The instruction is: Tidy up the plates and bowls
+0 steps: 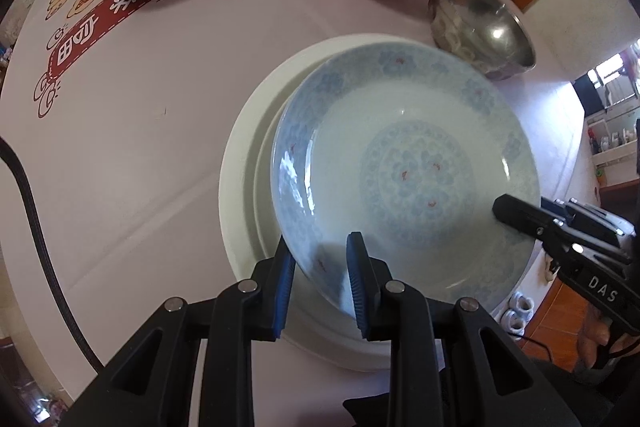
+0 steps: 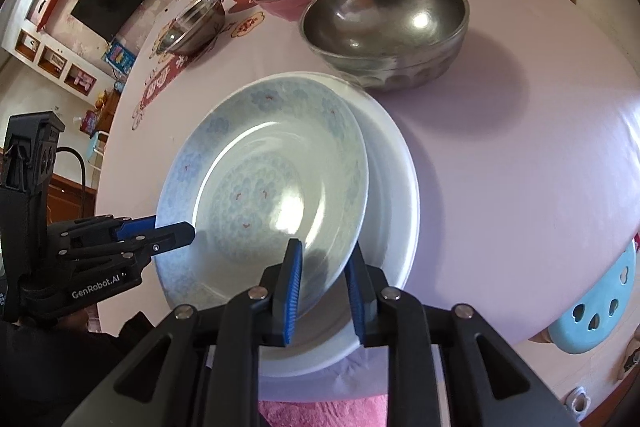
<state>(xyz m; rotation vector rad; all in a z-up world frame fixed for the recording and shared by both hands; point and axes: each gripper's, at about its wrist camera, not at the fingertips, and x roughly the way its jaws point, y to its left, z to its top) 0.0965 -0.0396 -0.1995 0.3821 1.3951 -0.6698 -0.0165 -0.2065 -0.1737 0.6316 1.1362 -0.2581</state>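
The right gripper carries white letters "DAS" on its black body. The left gripper reads "GenRobot.AI". The worktop cloth bears red-banded Chinese characters, too distorted to read.

We see a glossy glazed blue-patterned plate on a smooth white plate; beyond it, shiny steel bowls.

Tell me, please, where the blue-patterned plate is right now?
The blue-patterned plate sits tilted over the white plate at the table's near edge, both grippers at its rim, the steel bowl just beyond.
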